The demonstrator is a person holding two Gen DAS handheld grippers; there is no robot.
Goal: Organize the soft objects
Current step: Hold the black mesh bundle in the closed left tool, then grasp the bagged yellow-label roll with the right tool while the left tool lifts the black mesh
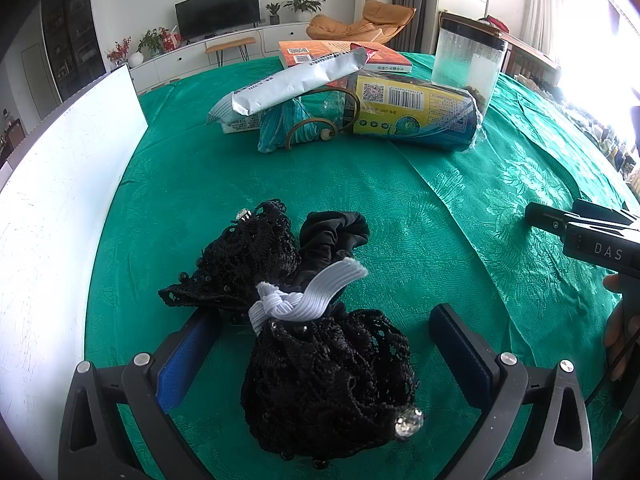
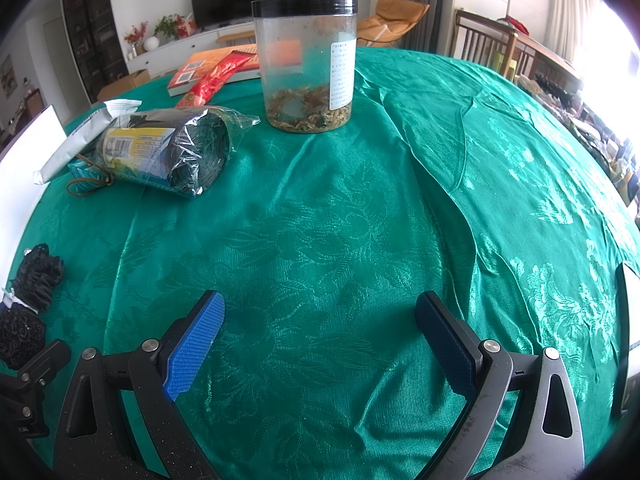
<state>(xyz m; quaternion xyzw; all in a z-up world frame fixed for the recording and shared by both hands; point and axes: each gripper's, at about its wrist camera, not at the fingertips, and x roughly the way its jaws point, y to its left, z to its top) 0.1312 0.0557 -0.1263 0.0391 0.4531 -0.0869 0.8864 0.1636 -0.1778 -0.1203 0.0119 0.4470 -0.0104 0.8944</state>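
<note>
Green shiny tablecloth [image 1: 460, 184] is covering the whole table. The black lace bundle [image 1: 324, 380], tied with a white elastic band [image 1: 296, 298], is lying right between the left gripper [image 1: 324, 344] fingers, which are sitting wide open, not squeezing it. The right gripper [image 2: 320, 340] is hanging wide open too, holding nothing, over bare cloth.

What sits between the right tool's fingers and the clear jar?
Nothing but bare green tablecloth, wrinkled. The right wrist view shows the open right tool with an empty stretch up to the black-lidded jar.
</note>
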